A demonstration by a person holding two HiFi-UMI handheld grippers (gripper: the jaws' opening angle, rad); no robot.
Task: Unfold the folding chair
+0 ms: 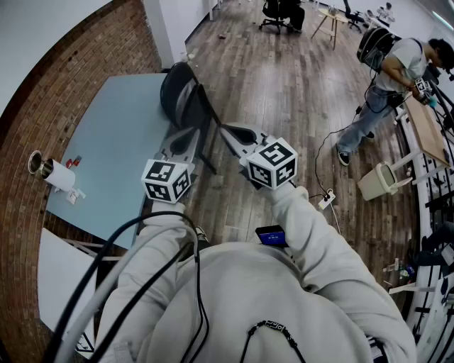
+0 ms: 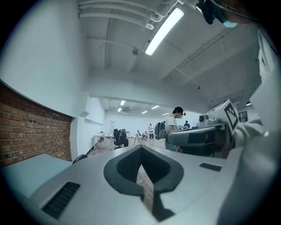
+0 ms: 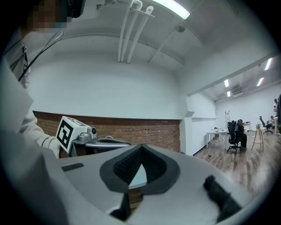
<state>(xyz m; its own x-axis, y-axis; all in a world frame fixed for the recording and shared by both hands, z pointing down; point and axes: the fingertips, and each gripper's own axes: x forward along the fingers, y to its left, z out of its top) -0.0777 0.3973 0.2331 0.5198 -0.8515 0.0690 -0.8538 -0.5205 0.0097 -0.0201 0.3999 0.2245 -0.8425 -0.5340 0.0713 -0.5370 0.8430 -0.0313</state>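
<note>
The black folding chair (image 1: 183, 99) stands folded flat against the near edge of the light blue table (image 1: 106, 142), its rounded back on top and thin legs reaching the wood floor. My left gripper (image 1: 186, 138) is held level just short of the chair, jaws shut and empty. My right gripper (image 1: 230, 132) sits beside it to the right, also shut and empty. In the left gripper view the closed jaws (image 2: 141, 149) point across the room, with the chair's top (image 2: 80, 157) low at left. In the right gripper view the closed jaws (image 3: 141, 150) face the brick wall.
A paper roll (image 1: 58, 175) lies on the table's far left. A person (image 1: 386, 78) works at a bench on the right, with a white bin (image 1: 376, 181) and a power strip (image 1: 326, 200) on the floor. An office chair (image 1: 280, 14) and stool (image 1: 330, 25) stand far back.
</note>
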